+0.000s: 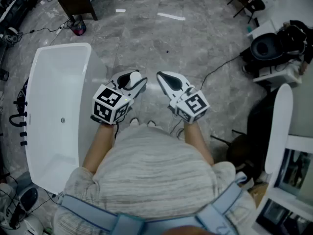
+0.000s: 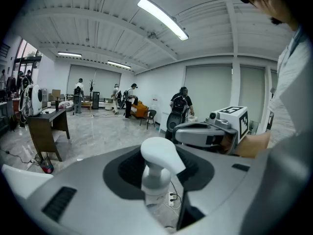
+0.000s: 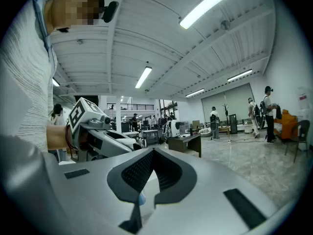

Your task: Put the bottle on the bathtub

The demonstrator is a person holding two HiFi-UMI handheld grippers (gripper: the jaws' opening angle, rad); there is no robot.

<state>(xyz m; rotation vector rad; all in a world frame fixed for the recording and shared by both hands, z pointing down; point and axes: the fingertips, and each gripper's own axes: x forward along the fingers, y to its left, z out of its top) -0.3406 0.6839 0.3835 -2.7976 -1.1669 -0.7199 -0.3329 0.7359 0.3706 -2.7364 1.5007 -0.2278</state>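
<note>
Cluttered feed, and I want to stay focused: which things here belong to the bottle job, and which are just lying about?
Job: bottle, clamped in the left tool; white bathtub.
Lying about: dark desk; floor cable; black chair; right tool, shut with nothing in it.

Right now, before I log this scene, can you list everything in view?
white freestanding bathtub: one, white, on the floor at the person's left.
clear plastic bottle with a white pump head: one, clear and white, between the left gripper's jaws.
dark wooden desk: one, brown, beyond the bathtub's far end.
grey marble floor: grey, underfoot.
left gripper: one, grey with a black-and-white marker cube, shut on the bottle.
right gripper: one, grey with a marker cube, jaws together, holding nothing.
</note>
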